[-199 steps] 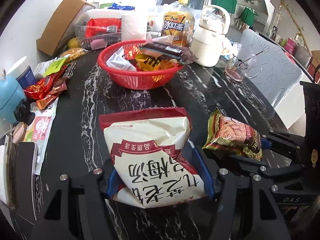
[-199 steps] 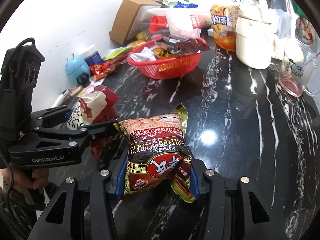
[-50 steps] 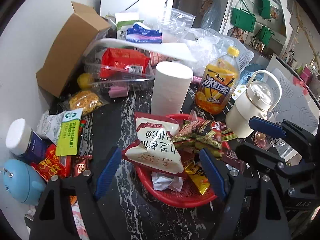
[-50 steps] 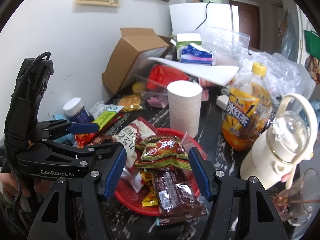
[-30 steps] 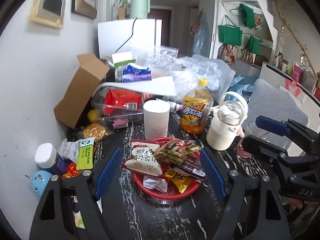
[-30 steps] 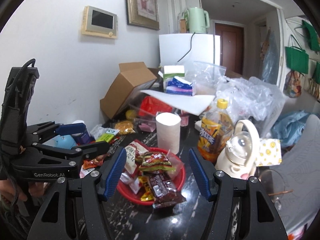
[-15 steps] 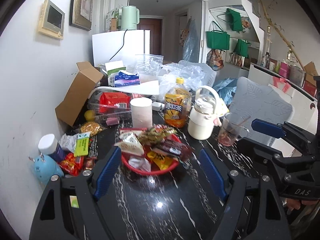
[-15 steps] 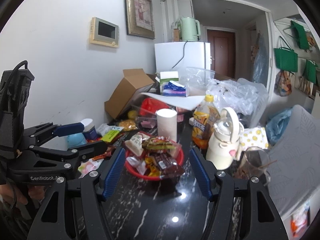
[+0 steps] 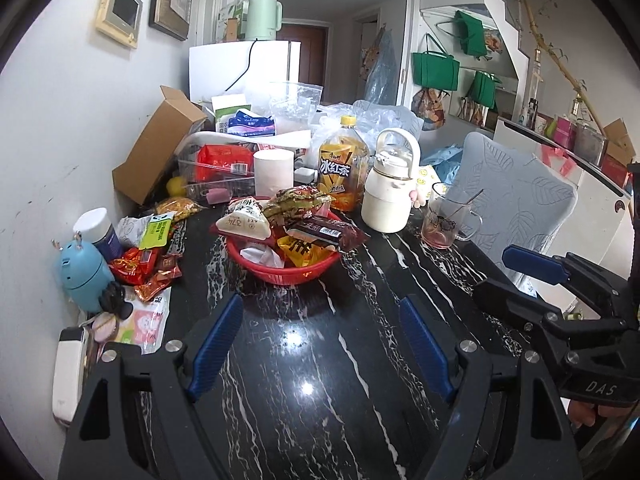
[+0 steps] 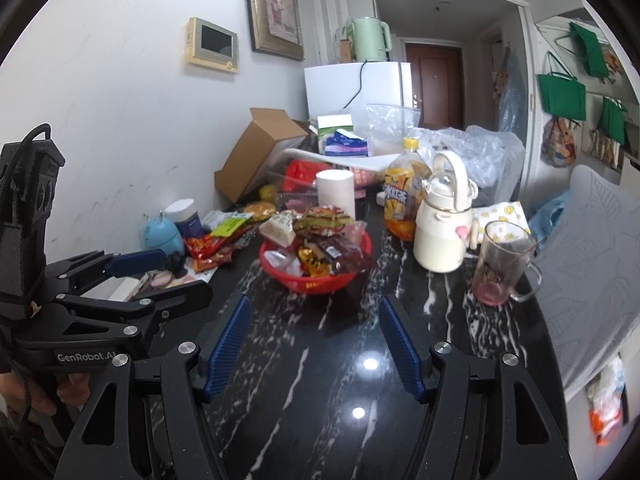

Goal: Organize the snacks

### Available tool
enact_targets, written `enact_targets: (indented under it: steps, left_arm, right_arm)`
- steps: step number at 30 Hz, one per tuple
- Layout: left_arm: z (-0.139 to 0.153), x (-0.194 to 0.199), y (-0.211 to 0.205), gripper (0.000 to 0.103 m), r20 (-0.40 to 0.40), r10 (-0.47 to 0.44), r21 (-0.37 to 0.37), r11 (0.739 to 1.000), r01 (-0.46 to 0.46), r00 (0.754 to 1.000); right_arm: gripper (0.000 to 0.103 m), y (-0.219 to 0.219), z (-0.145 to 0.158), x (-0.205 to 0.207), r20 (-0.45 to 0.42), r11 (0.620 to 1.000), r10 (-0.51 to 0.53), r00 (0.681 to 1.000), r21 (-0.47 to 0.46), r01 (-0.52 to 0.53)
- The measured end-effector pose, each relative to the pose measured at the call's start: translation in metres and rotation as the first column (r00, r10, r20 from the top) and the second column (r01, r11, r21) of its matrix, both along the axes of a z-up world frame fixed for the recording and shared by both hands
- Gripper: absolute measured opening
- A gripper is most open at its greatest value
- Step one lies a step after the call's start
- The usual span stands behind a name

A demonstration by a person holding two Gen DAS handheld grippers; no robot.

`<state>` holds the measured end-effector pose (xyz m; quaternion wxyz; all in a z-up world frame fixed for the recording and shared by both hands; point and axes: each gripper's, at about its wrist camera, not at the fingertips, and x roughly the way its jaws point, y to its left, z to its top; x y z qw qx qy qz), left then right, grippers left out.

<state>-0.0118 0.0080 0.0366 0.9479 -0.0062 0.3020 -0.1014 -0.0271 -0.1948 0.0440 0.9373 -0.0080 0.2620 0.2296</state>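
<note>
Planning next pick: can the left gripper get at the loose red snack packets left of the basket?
Probably yes: left gripper is open and empty, bare tabletop ahead; red packets lie uncovered beside the blue gadget.

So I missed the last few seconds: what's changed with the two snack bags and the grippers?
Both bags were let go into the red basket: the white bag from the left gripper, the green-brown bag from the right gripper. Both grippers, now open and empty, have pulled back from the basket. The bottle, jug and glass stayed put.

Red basket (image 9: 280, 272) floor hidden under piled snacks, white device (image 9: 70, 372) clipped by left edge.
</note>
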Motion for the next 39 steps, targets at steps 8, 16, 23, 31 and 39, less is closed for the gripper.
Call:
enact_targets:
  steps: [8,16,23,31,39]
  left_arm:
    - [0.010,-0.019,-0.006,0.080,0.054,-0.001,0.009,1.000,0.001,0.999]
    - [0.013,-0.024,-0.006,0.080,0.077,0.002,0.013,1.000,-0.002,0.997]
    - [0.010,-0.019,-0.010,0.080,0.053,-0.011,0.015,1.000,0.010,0.999]
    - [0.009,-0.019,-0.011,0.080,0.056,-0.004,0.013,1.000,0.003,0.998]
    - [0.008,-0.018,-0.009,0.080,0.054,0.022,0.012,1.000,-0.023,0.998]
  right_arm:
    - [0.067,-0.008,0.001,-0.016,0.023,1.000,-0.012,1.000,0.025,0.011]
    - [0.067,-0.011,0.001,-0.025,0.036,1.000,-0.013,0.999,0.028,0.012]
    - [0.067,-0.016,-0.001,-0.026,0.033,0.999,-0.026,0.999,0.028,0.025]
    - [0.067,-0.017,-0.006,-0.028,0.021,0.999,-0.031,0.999,0.017,0.030]
    - [0.067,-0.019,-0.006,-0.028,0.022,0.999,-0.039,0.999,0.019,0.039]
